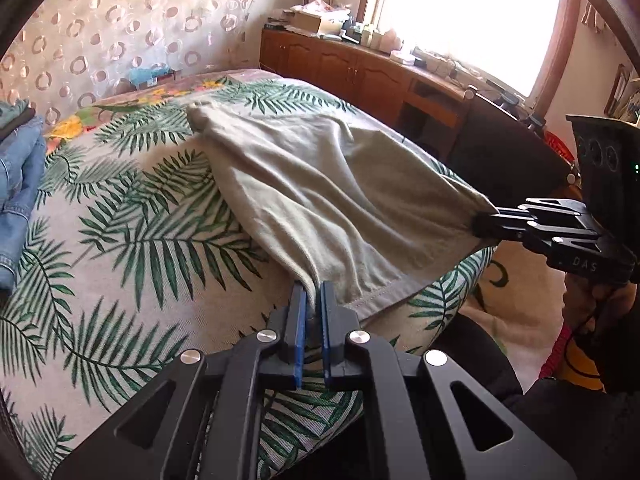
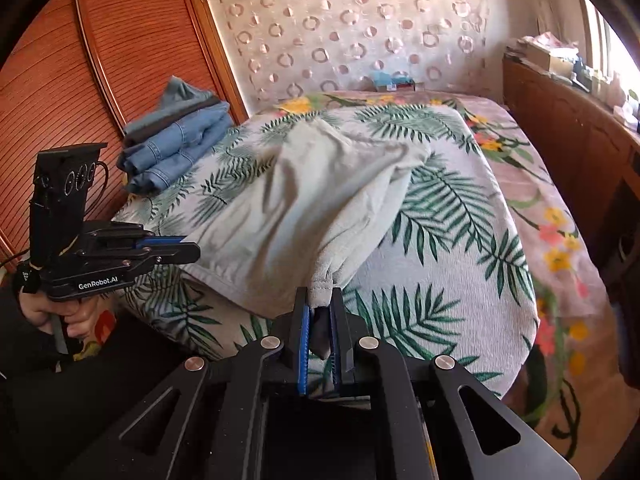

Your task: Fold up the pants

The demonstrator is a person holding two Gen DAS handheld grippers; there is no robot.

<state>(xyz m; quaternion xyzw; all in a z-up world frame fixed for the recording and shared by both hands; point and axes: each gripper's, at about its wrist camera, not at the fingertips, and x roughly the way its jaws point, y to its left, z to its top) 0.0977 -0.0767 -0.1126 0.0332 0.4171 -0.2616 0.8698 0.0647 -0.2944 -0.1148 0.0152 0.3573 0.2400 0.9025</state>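
Palm-print bed (image 1: 132,216) carries pale pants (image 1: 320,184); left tongs (image 1: 313,300) and right tongs (image 2: 320,312) each pinch a near hem corner, seemingly lifting it to fold.

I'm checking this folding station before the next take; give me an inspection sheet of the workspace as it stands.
Surface: bed under a palm-leaf cover, a floral sheet showing at the far and side edges.
Job's things: pale grey-green pants spread on the bed, near edge lifted at two corners.
Clutter: stack of folded jeans at the bed's far corner.
Grippers: left gripper shut on one near corner of the pants; right gripper shut on the other.
Cables: a dark cable loops behind the left gripper's upright housing.
Surroundings: slatted wooden wardrobe, low wooden cabinet crowded with small items under a bright window, ring-patterned curtain.
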